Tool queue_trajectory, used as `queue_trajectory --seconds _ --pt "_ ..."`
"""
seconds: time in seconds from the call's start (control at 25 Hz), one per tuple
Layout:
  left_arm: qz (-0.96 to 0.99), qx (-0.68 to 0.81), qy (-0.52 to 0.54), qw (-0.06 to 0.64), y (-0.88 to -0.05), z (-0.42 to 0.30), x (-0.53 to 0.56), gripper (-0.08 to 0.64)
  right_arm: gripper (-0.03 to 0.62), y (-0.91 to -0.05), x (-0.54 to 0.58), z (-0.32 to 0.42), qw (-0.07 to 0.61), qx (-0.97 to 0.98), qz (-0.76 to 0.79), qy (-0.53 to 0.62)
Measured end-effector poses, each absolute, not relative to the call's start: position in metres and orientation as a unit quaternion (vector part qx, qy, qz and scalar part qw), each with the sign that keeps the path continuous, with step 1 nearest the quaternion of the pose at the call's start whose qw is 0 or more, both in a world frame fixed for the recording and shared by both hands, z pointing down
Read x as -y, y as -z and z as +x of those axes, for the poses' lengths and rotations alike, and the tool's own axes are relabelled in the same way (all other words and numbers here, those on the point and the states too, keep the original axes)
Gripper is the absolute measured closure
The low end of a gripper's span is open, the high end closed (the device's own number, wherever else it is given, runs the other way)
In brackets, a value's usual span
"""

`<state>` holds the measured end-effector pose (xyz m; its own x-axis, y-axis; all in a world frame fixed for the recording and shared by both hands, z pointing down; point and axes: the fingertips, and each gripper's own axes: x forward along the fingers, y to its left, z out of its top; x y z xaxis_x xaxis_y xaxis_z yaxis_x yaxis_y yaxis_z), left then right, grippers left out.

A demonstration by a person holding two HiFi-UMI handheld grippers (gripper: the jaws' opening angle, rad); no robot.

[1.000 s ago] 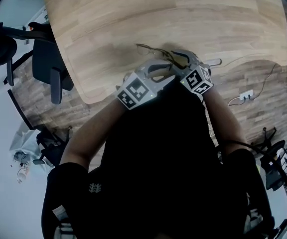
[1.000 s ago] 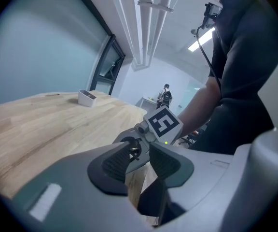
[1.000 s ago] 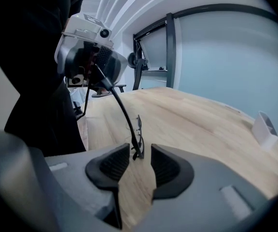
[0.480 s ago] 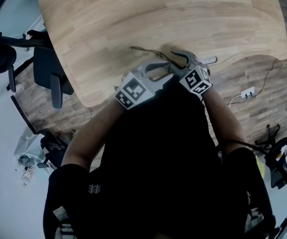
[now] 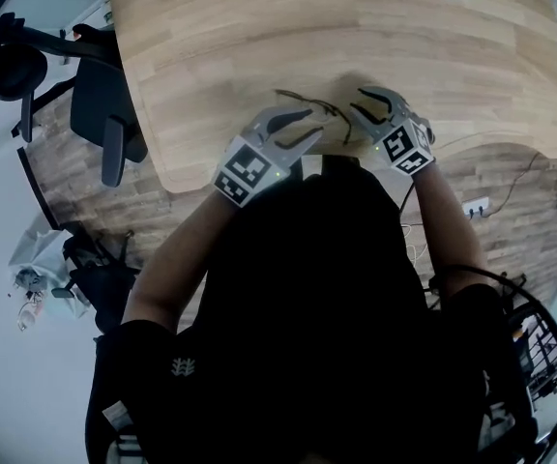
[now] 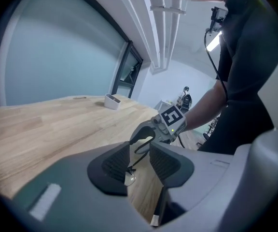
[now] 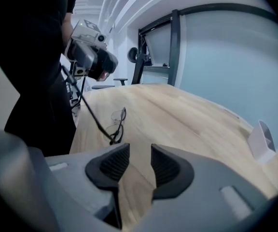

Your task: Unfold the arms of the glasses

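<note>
Thin dark wire glasses (image 5: 309, 102) lie on the wooden table (image 5: 259, 27) near its front edge, between my two grippers. My left gripper (image 5: 306, 126) stands open just left of them. In the left gripper view a lens (image 6: 129, 178) and a curved arm show through the gap of the jaws (image 6: 140, 151), and no pad presses on them. My right gripper (image 5: 361, 104) is open and empty, to the right of the glasses (image 7: 117, 123). A thin dark line runs from the glasses toward the left gripper (image 7: 88, 50); I cannot tell what it is.
A small white holder (image 6: 112, 101) stands far back on the table. An office chair (image 5: 104, 114) sits off the table's left edge. A power strip (image 5: 477, 206) with cables lies on the plank floor at the right. My body is close to the front edge.
The two grippers have drawn apart, the left one to the left and the right one to the right. The glasses now show between them.
</note>
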<state>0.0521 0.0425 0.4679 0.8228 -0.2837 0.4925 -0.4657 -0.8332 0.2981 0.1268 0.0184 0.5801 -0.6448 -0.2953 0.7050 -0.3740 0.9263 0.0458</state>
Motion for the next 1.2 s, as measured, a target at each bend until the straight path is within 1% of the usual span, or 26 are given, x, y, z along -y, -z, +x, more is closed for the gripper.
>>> queue_trajectory --seconds 0.12,0.24,0.32,0.56,0.76,1.0,1.2 --pt "0.927 0.214 -0.222 0.213 -0.471 0.039 -0.041 0.420 0.463 -0.593 -0.043 0.135 0.401 0.904 0.139 -0.054" --pt "0.923 0.228 -0.222 0.219 -0.476 0.031 -0.038 0.420 0.463 -0.590 -0.068 0.119 0.385 0.917 0.095 -0.042" --pt "0.920 0.235 -0.222 0.221 -0.478 0.030 -0.036 0.420 0.463 -0.585 -0.073 0.106 0.367 0.925 0.091 -0.037" --pt "0.921 0.232 -0.242 0.200 -0.481 0.027 -0.033 0.420 0.463 -0.574 -0.046 0.085 0.329 0.934 0.127 -0.053" --pt "0.911 0.241 -0.275 0.189 -0.490 0.017 -0.023 0.420 0.463 -0.579 -0.009 0.095 0.347 0.923 0.160 -0.043" --pt "0.896 0.242 -0.329 0.175 -0.516 0.009 -0.012 0.421 0.463 -0.581 0.040 0.108 0.381 0.888 0.253 -0.052" --pt "0.878 0.237 -0.369 0.190 -0.551 0.012 -0.003 0.422 0.463 -0.574 0.025 0.105 0.366 0.886 0.272 -0.080"
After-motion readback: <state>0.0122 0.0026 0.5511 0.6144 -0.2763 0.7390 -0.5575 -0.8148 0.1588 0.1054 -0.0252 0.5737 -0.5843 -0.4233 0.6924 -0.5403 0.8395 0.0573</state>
